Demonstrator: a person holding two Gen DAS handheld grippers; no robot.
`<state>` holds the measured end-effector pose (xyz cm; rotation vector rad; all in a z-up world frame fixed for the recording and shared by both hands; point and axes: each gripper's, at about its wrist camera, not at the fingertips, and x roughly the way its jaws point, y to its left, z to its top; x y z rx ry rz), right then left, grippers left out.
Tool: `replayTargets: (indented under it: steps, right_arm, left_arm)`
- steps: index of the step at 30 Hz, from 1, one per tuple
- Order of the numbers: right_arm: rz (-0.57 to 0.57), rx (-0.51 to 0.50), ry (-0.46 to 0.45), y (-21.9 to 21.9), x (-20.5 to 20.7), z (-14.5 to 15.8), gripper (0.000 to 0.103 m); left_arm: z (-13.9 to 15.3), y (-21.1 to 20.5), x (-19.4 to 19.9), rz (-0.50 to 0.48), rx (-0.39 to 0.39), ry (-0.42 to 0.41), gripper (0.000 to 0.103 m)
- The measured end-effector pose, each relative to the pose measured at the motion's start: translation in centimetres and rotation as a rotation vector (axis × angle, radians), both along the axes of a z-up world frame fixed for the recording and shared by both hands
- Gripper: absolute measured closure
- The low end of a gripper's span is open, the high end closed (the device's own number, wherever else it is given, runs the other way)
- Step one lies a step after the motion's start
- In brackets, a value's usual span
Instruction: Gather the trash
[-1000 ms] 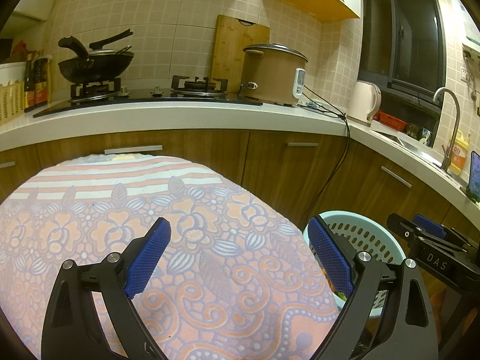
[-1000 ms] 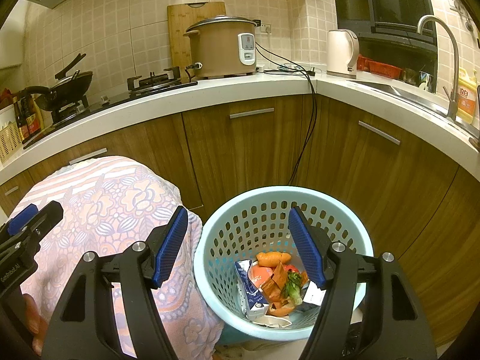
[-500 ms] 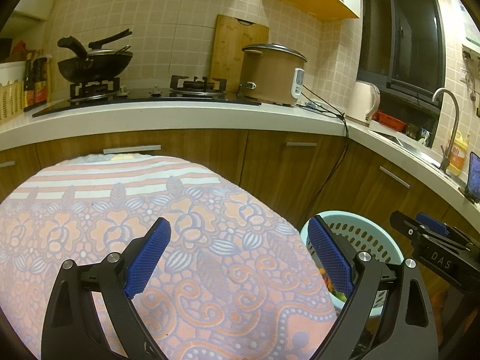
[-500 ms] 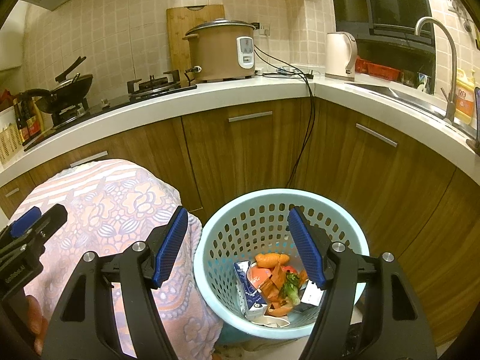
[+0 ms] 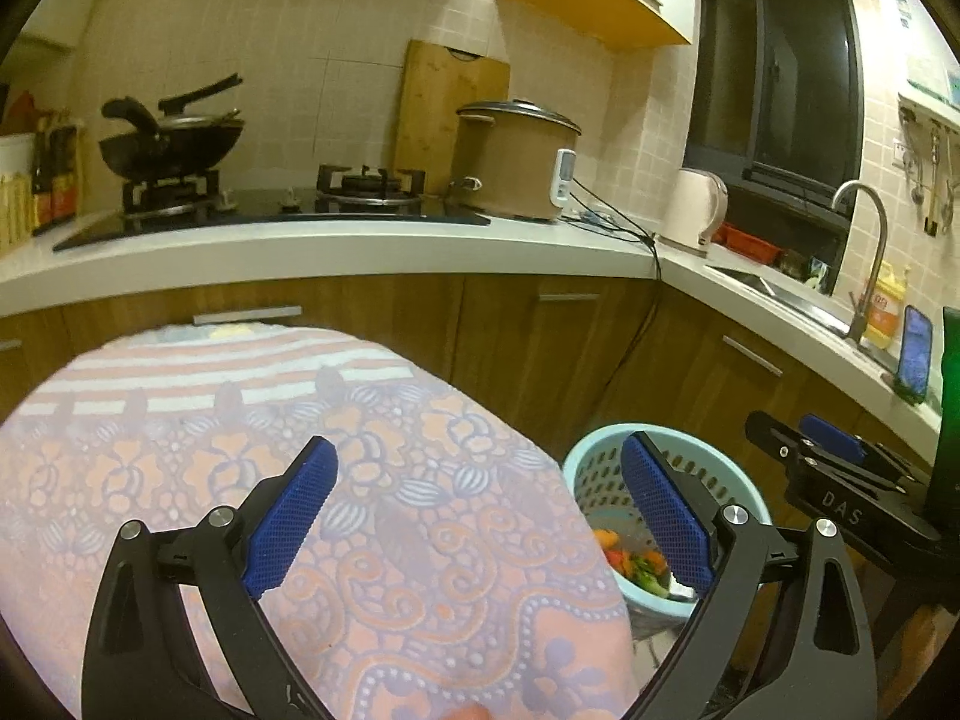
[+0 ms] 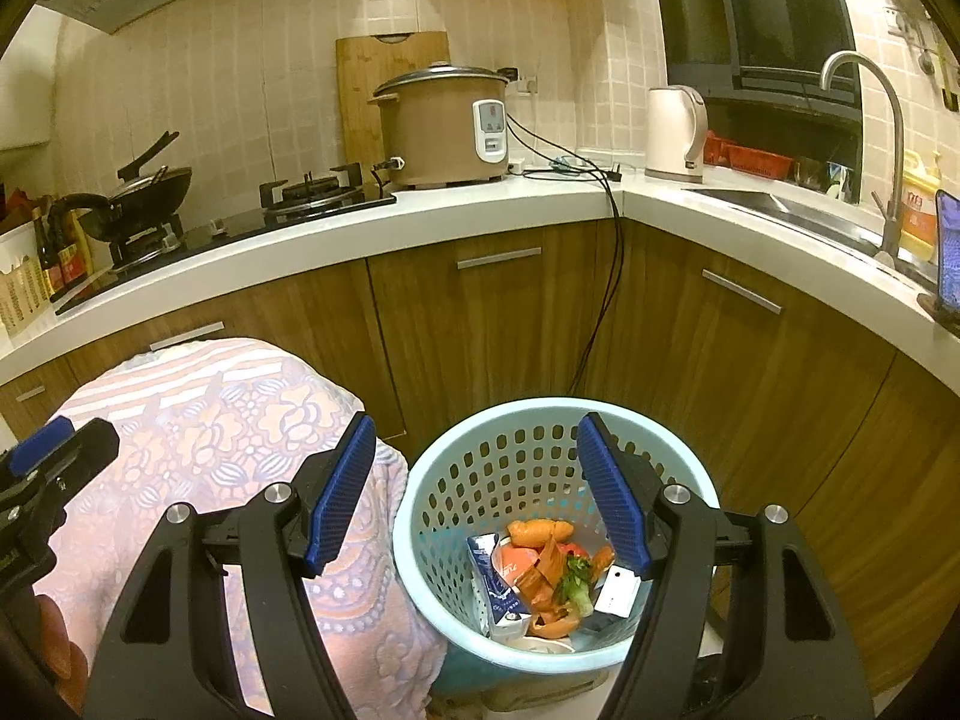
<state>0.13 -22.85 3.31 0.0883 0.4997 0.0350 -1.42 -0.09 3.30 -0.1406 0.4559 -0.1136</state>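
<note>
Done: the basket [image 6: 420,516], just below and ahead of the right hand-held gripper [image 6: 477,492], already holds a carton [image 6: 495,576], carrot peel [image 6: 540,570] and greens [image 6: 576,582].
Left: no trash shows on the cloth [image 5: 420,480] under the left hand-held gripper [image 5: 480,516]; likely the task is nearly finished.
Right hand-held gripper: released, nothing between the pads.
Left hand-held gripper: released, empty.
Counter [image 6: 480,210]: only cookware, no visible litter.

A rice cooker [image 6: 444,126] (brown) and 1 kettle [image 6: 675,133] stand on the counter [image 6: 420,219].
</note>
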Motion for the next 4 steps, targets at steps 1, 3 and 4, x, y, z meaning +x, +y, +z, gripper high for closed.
replayTargets:
  steps: [1, 3, 4]
  right_arm:
    - [-0.001, 0.002, -0.001, -0.08, -0.02, 0.14, 0.037]
    - [-0.002, 0.009, -0.005, -0.28, -0.09, 0.45, 0.037]
    - [-0.002, 0.013, -0.010, -0.36, -0.18, 0.67, 0.037]
  left_arm:
    - [0.14, 0.03, -0.04, -0.001, 0.000, 0.000, 0.010]
    - [0.51, 0.12, -0.34, -0.004, 0.007, -0.005, 0.010]
    - [0.73, 0.14, -0.51, -0.005, 0.009, -0.011, 0.010]
